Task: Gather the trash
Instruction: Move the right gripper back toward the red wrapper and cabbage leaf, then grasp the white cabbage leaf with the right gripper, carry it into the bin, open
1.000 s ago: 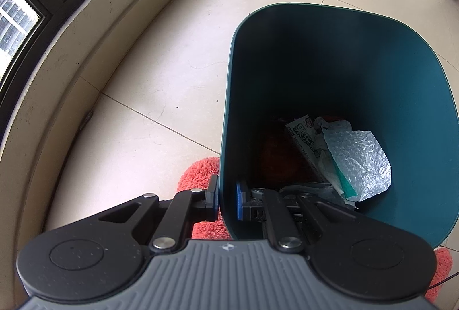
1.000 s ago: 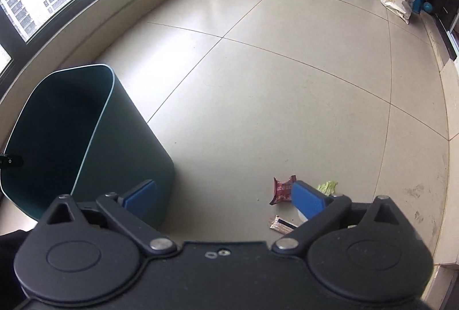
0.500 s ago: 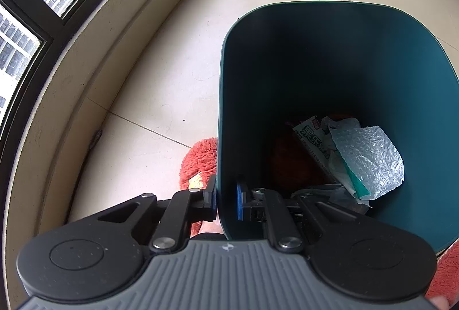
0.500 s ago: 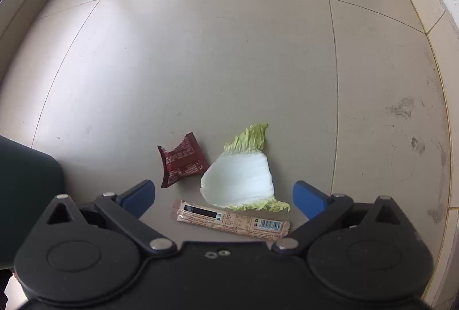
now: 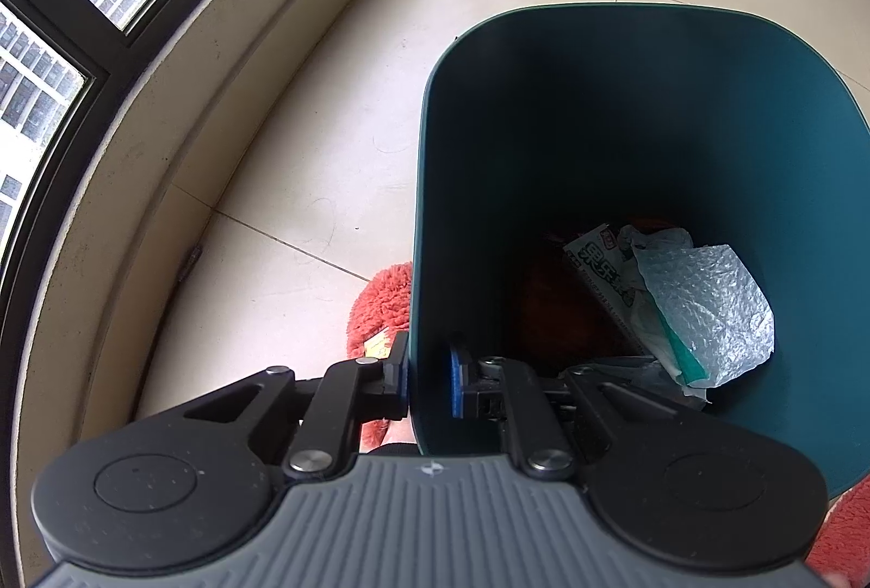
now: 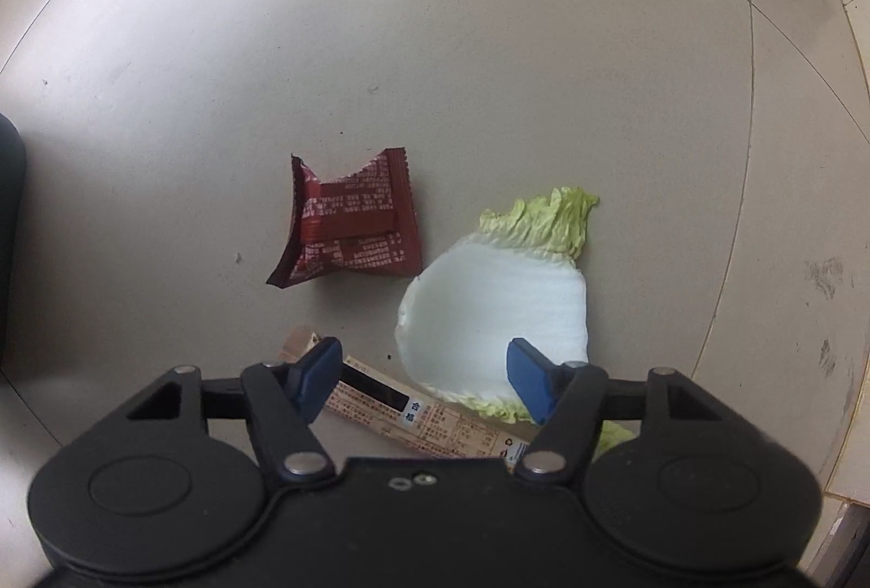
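My left gripper (image 5: 428, 384) is shut on the near wall of a dark teal trash bin (image 5: 707, 98), one finger outside and one inside. The bin holds a printed carton (image 5: 598, 267) and crumpled bubble wrap (image 5: 712, 299). My right gripper (image 6: 421, 378) is open and low over floor trash: a dark red snack wrapper (image 6: 353, 223), a white and green cabbage leaf (image 6: 500, 305) and a long tan printed wrapper (image 6: 413, 416) lying between the fingers. The tan wrapper's right end is hidden under the gripper body.
A red fluffy slipper (image 5: 380, 305) sits beside the bin at the left, another (image 5: 843, 528) at the lower right. A curved window ledge (image 5: 136, 185) runs along the left. The bin's edge (image 6: 8, 185) shows at the left of the right wrist view.
My right gripper has dropped closer to the floor trash and narrowed its opening around the tan wrapper and cabbage leaf. The left gripper still holds the bin, shifted only slightly.
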